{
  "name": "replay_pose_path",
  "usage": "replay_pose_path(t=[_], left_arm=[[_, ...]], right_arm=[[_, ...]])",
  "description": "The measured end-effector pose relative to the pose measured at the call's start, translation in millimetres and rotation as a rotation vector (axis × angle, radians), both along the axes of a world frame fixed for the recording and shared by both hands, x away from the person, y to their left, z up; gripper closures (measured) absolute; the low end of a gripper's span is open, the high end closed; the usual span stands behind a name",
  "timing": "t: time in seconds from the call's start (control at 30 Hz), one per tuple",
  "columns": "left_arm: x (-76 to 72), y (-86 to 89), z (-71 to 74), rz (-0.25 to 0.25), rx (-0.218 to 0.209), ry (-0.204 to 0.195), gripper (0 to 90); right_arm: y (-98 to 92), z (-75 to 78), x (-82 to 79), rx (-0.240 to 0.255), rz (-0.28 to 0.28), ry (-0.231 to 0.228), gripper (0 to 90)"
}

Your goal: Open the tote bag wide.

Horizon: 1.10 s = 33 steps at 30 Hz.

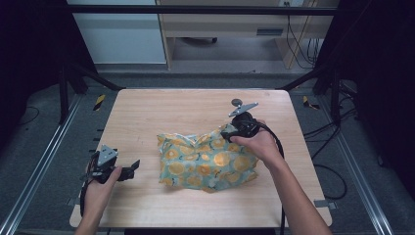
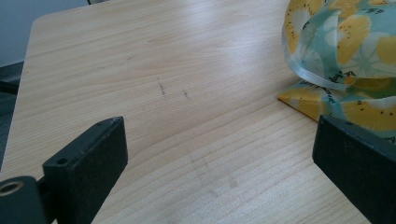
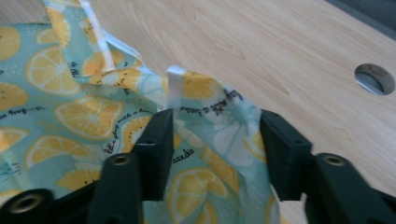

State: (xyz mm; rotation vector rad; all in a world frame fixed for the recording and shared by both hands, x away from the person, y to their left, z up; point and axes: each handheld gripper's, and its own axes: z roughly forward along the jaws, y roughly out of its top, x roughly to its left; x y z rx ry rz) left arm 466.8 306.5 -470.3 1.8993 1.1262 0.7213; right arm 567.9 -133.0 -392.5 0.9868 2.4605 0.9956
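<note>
1. Leftmost, my left gripper (image 1: 128, 171) rests low at the table's (image 1: 147, 117) near left edge; its jaws stand wide with bare wood between them.
2. Next, the lemon-print bag (image 1: 205, 159) lies crumpled at the table's middle, just beyond that gripper's far jaw.
3. Rightmost, my right gripper (image 1: 229, 133) sits at the bag's upper right corner; its jaws stand half-narrowed with a fold of the printed plastic (image 3: 219, 135) between them; whether the pads pinch it I cannot tell.

- Teal cloth bag (image 1: 205, 161) printed with yellow lemon slices, crumpled in a loose heap
- Lies at the middle of the wooden table (image 1: 147, 117), toward its right half
</note>
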Motion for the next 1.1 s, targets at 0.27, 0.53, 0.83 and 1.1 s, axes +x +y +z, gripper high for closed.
replay_pose_path(t=[0.27,0.53,0.83,1.1], left_arm=[[-0.7,0.5,1.6,-0.003,-0.002,0.0,3.0],[-4.2,-1.5,7.4,-0.013,-0.016,-0.016,3.4],[-8.6,-0.3,16.1,0.004,-0.044,-0.046,3.8],[-10.2,-0.1,21.1,0.007,-0.048,-0.056,3.9]], right_arm=[[-4.1,9.5,-6.7,0.051,0.046,-0.029,89.3],[-6.7,38.2,-38.2,0.131,0.073,-0.127,90.0],[-2.8,59.9,-89.7,0.151,0.173,-0.228,90.0],[-3.4,61.1,-120.1,0.171,0.22,-0.26,90.0]])
